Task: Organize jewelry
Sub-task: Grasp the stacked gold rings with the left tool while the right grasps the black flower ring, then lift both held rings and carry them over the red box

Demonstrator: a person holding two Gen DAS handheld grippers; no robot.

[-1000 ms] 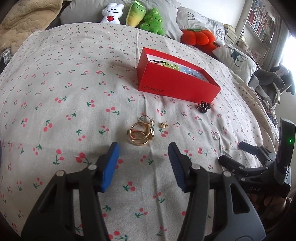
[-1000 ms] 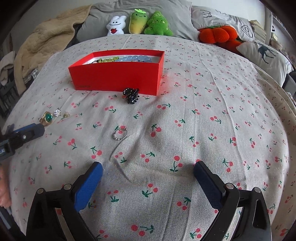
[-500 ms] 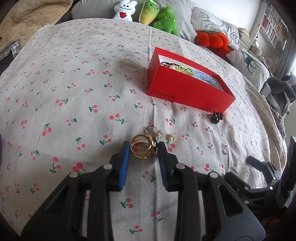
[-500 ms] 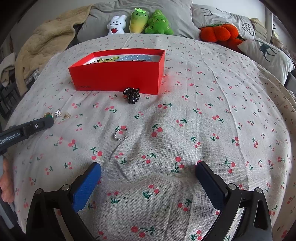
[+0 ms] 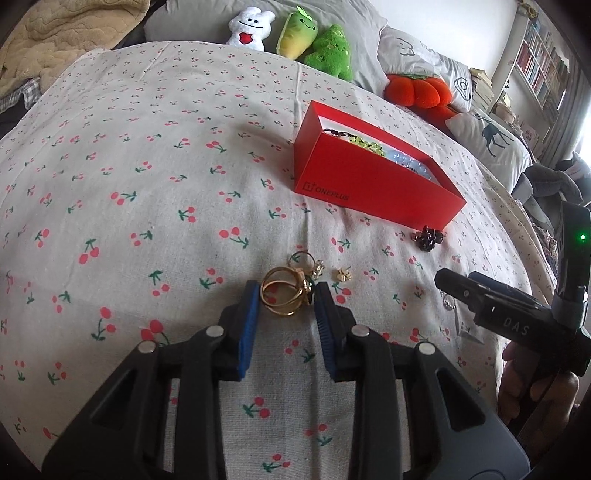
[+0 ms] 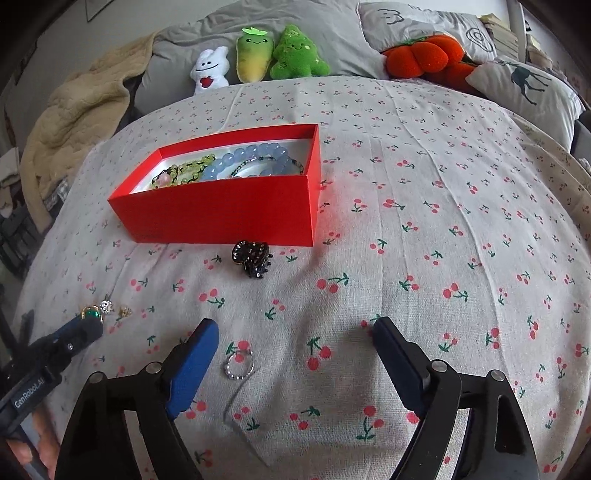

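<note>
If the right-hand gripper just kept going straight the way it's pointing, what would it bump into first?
Most likely the bedspread itself, since the right gripper, its jaws closing, tilts down at it. The small silver ring lies just inside its left finger; depth is hard to judge.

On the bedspread the box lies near the middle, bracelets inside it. The hair claw sits just before its front wall. Nearer, a beaded ring lies alone; left of it cluster gold rings and ear studs. Plush toys line the pillows behind.
</note>
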